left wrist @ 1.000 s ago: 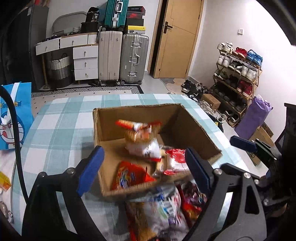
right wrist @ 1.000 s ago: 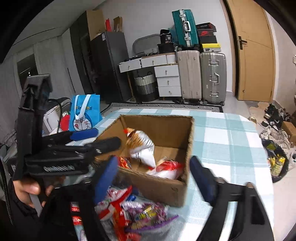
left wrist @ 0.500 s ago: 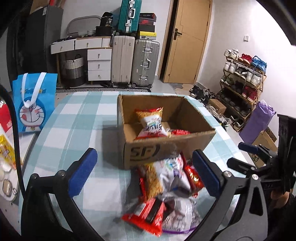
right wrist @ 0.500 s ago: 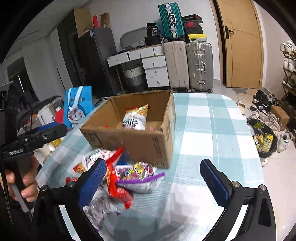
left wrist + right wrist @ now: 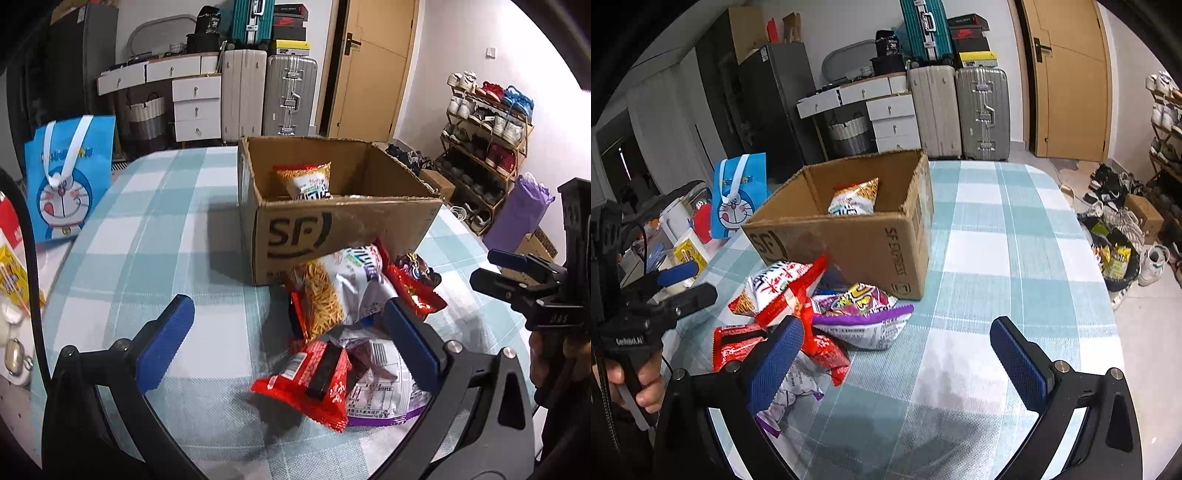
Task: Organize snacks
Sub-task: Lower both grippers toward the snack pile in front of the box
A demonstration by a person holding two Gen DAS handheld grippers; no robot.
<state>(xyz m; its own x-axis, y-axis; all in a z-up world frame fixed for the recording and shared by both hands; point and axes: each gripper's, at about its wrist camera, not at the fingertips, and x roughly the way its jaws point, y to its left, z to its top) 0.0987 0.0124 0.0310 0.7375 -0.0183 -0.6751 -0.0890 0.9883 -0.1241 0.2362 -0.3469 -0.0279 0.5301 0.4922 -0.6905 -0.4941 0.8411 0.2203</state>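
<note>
My left tool (image 5: 286, 328) and right tool (image 5: 895, 354) were wide open and held nothing. The snack bags (image 5: 332, 295) lay piled on the table (image 5: 147, 229) against the box (image 5: 332, 229). They looked light and crinkly, so I'd pinch an edge.

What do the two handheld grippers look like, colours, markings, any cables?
Both the left gripper and the right gripper have black frames with silver bolts, and fingers faced with textured blue pads. White lettering marks each black handle, too small to read surely. A black cable curves beside the left one. Bare hands hold them.
</note>
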